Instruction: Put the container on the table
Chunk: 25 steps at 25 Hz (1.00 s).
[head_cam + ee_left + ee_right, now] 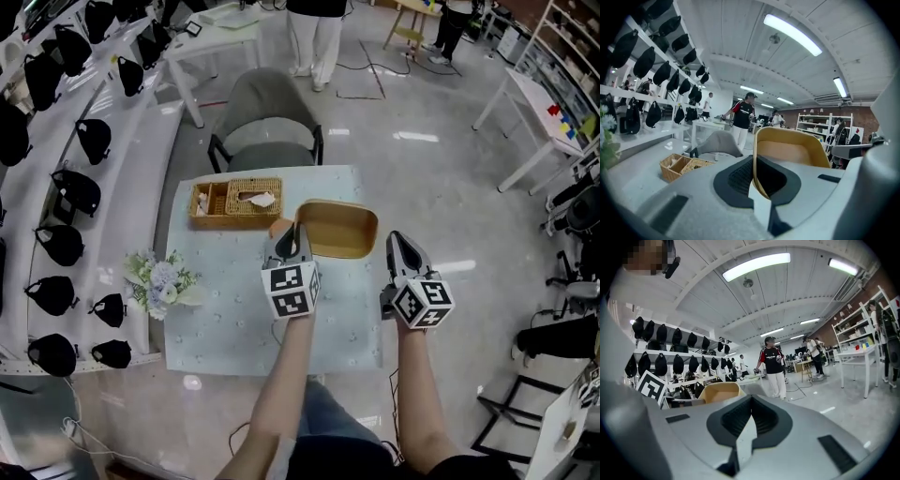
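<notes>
The container [339, 228] is a tan, shallow tub with rounded corners. It hangs over the far right part of the cloth-covered table [225, 309]. My left gripper [292, 234] is shut on its near left rim. In the left gripper view the tub's wall [792, 150] stands upright between the dark pads [740, 176] of my left gripper [754, 161]. I cannot tell whether its base touches the cloth. My right gripper [401, 242] floats to the right of the tub, shut and empty. The right gripper view shows my right gripper [751, 404] with the tub [719, 392] off to its left.
A wicker basket [236, 202] with compartments sits at the table's far left, and a bunch of flowers [161, 281] lies at its left edge. A grey chair [267, 122] stands behind the table. Shelves of black bags [56, 187] run along the left. A person [317, 37] stands further back.
</notes>
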Each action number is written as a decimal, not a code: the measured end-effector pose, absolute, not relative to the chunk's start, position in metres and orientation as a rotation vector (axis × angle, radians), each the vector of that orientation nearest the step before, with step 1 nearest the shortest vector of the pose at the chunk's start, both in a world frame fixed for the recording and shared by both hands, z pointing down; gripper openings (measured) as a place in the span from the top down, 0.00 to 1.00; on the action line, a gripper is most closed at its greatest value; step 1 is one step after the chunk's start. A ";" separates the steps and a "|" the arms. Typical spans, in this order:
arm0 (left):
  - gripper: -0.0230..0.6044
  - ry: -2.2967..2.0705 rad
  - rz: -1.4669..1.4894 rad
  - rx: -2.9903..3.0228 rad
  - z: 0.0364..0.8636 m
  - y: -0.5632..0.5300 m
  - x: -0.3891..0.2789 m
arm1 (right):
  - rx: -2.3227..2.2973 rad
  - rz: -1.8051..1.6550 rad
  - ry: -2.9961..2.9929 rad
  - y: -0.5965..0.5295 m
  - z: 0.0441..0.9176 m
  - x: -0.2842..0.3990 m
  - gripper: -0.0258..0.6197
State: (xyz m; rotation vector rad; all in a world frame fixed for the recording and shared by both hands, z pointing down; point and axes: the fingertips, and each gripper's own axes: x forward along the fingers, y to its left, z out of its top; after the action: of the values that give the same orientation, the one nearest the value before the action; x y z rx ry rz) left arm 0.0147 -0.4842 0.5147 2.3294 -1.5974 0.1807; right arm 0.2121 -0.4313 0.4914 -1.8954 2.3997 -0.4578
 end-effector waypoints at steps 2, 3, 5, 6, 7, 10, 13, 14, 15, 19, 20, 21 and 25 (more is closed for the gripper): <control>0.94 -1.600 0.204 2.279 0.534 -0.489 0.023 | -1.912 -0.478 2.399 -0.438 0.503 0.217 0.96; 0.94 -1.598 0.218 2.254 0.543 -0.491 0.027 | -1.919 -0.491 2.402 -0.441 0.510 0.220 0.96; 0.94 -1.592 0.251 2.207 0.563 -0.495 0.035 | -1.932 -0.521 2.415 -0.447 0.525 0.224 0.96; 0.94 -1.591 0.266 2.184 0.572 -0.496 0.038 | -1.935 -0.537 2.425 -0.449 0.533 0.225 0.96; 0.94 -1.592 0.277 2.159 0.582 -0.496 0.040 | -1.936 -0.554 2.437 -0.452 0.542 0.225 0.96; 0.94 -1.595 0.287 2.067 0.613 -0.497 0.040 | -1.933 -0.604 2.468 -0.460 0.568 0.223 0.96; 0.94 -1.591 0.315 1.986 0.642 -0.493 0.040 | -1.922 -0.647 2.496 -0.466 0.588 0.220 0.96; 0.94 -1.585 0.332 1.965 0.652 -0.492 0.041 | -1.919 -0.658 2.505 -0.469 0.595 0.219 0.96; 0.94 -1.576 0.349 1.944 0.662 -0.490 0.042 | -1.916 -0.669 2.515 -0.471 0.602 0.218 0.96; 0.94 -1.542 0.404 1.848 0.701 -0.479 0.040 | -1.894 -0.739 2.554 -0.477 0.634 0.209 0.96; 0.94 -1.537 0.416 1.825 0.709 -0.476 0.039 | -1.889 -0.758 2.561 -0.478 0.642 0.206 0.96; 0.94 -1.532 0.427 1.803 0.717 -0.474 0.037 | -1.886 -0.774 2.567 -0.478 0.648 0.204 0.96; 0.94 -1.490 0.460 1.731 0.743 -0.470 0.036 | -1.876 -0.805 2.579 -0.478 0.662 0.198 0.96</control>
State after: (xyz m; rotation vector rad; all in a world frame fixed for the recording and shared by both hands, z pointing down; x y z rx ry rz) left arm 0.0362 -0.4697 0.7430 1.7308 -1.4902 0.4599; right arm 0.1980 -0.4778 0.6618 -1.8759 2.5785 -0.8046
